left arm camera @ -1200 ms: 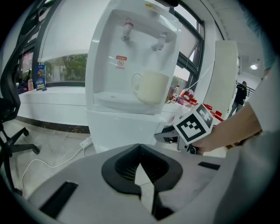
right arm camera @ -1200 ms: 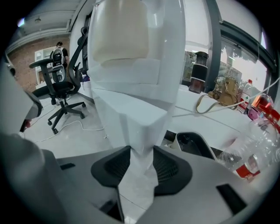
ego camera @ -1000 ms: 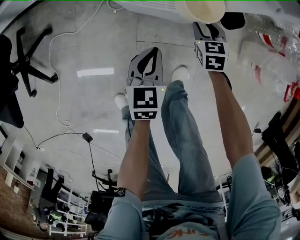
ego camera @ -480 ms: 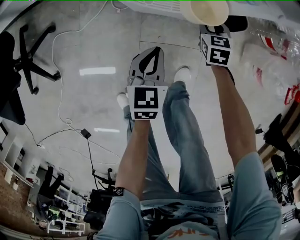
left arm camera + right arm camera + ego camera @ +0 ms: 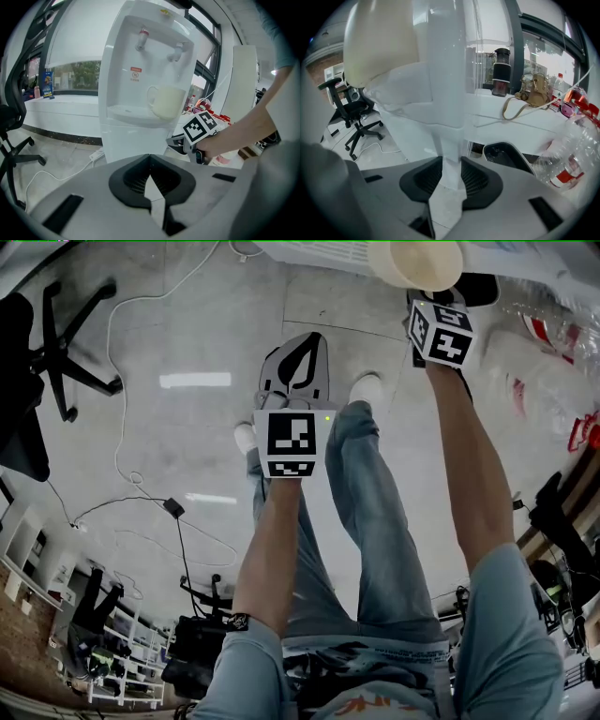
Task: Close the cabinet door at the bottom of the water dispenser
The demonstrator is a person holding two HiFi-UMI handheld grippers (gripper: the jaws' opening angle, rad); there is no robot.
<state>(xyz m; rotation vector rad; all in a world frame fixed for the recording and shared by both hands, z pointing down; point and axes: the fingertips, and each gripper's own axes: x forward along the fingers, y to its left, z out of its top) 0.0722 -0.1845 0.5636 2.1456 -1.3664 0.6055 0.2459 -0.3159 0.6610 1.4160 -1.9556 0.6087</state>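
The white water dispenser point(image 5: 150, 61) stands ahead, with a cream cup point(image 5: 167, 101) on its drip tray. In the head view only its top edge point(image 5: 319, 251) and the cup point(image 5: 415, 263) show. My right gripper point(image 5: 451, 171) is low at the dispenser's right side point(image 5: 180, 139). Its jaws have just been closing, and the edge of the white cabinet door point(image 5: 449, 117) stands upright between the pads, touching both. From above its fingers are hidden under the cup, leaving only its marker cube point(image 5: 441, 332) visible. My left gripper point(image 5: 150, 157) hangs back over the floor point(image 5: 298, 348), shut and empty.
A black office chair point(image 5: 56, 343) stands at the left, with a white cable point(image 5: 131, 399) across the floor. Clear plastic bottles point(image 5: 553, 362) lie at the right. A black bin point(image 5: 511, 157) sits behind the door. My shoes point(image 5: 361, 385) stand close to the dispenser.
In the head view the right gripper's cube has shifted a little right and rolled. The left gripper has stayed where it was.
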